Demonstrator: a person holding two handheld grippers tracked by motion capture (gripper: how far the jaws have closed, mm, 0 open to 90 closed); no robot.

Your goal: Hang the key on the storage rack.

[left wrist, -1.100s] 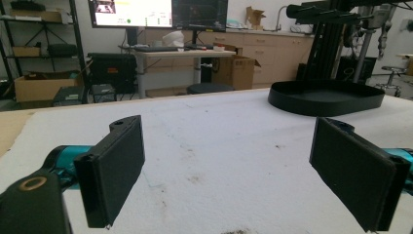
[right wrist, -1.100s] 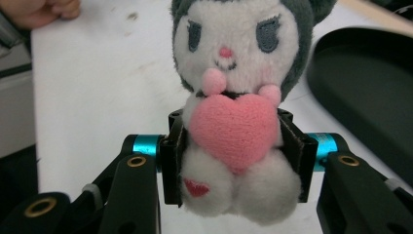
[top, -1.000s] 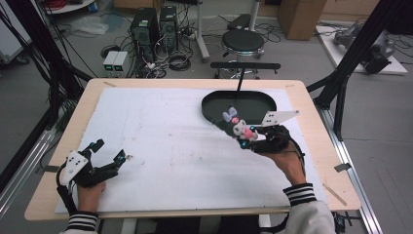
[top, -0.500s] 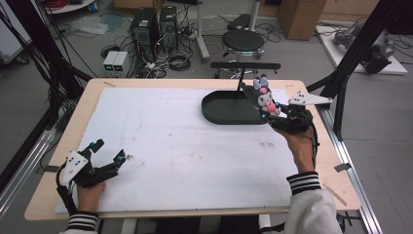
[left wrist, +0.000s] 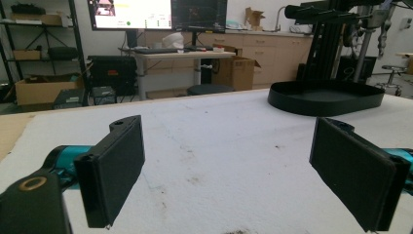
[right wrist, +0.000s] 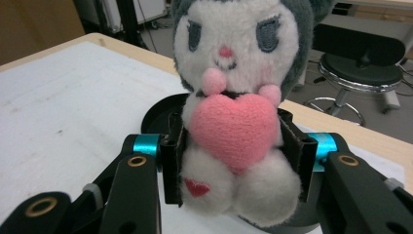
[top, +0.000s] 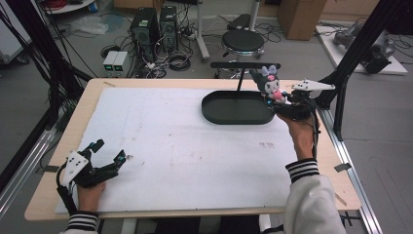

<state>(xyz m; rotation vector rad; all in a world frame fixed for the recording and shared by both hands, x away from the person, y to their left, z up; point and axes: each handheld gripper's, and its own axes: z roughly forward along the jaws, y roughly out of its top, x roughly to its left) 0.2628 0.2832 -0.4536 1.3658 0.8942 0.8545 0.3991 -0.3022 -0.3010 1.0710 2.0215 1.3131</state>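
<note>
While clamped in right hand-held gripper [right wrist: 236, 161], plush toy [right wrist: 238, 97] upright above black tray [top: 234, 109].

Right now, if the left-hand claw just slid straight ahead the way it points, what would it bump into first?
Probably nothing soon: the open left gripper faces bare white mat. The black tray lies right of its line, though depth is unclear.

Grippers: 2, left gripper [top: 108, 152] and right gripper [right wrist: 234, 161]. Plush toy [right wrist: 238, 92]: 1. Black tray [top: 237, 108]: 1. White mat [top: 170, 146]: 1. Table [top: 336, 165]: 1. Stool [top: 242, 41]: 1.
</note>
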